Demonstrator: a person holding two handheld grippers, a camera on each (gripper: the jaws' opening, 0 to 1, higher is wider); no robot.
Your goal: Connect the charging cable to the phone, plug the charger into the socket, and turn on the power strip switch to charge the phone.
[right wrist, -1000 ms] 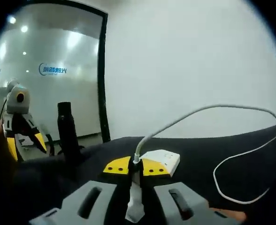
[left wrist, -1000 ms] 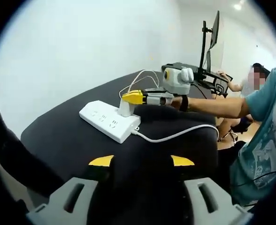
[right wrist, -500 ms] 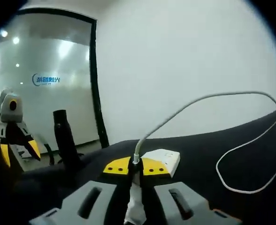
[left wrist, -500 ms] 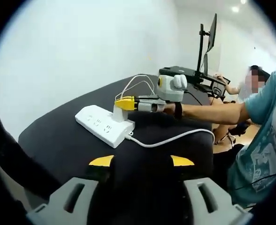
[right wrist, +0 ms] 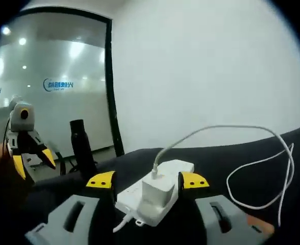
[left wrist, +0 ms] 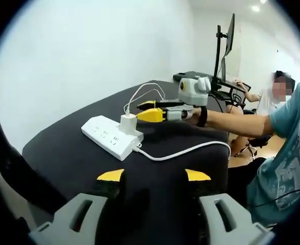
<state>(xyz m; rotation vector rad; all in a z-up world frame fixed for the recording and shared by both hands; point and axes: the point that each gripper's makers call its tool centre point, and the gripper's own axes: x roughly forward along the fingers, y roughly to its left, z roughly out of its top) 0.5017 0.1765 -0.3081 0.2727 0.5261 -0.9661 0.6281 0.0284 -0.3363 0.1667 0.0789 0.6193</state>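
White charger (right wrist: pixel 157 191) sits plugged into the power strip (left wrist: pixel 113 133) on the black counter (left wrist: pixel 68 158); both grippers' jaws (yellow-tipped) stand apart, gripping nothing.

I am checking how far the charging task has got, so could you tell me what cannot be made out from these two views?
- Power strip switch: too small in the left gripper view, hidden behind the charger in the right gripper view.
- Charger's prongs: hidden by its own body, so full seating is unclear.
- Charging cable: its far end is cut off at the right gripper view's edge.
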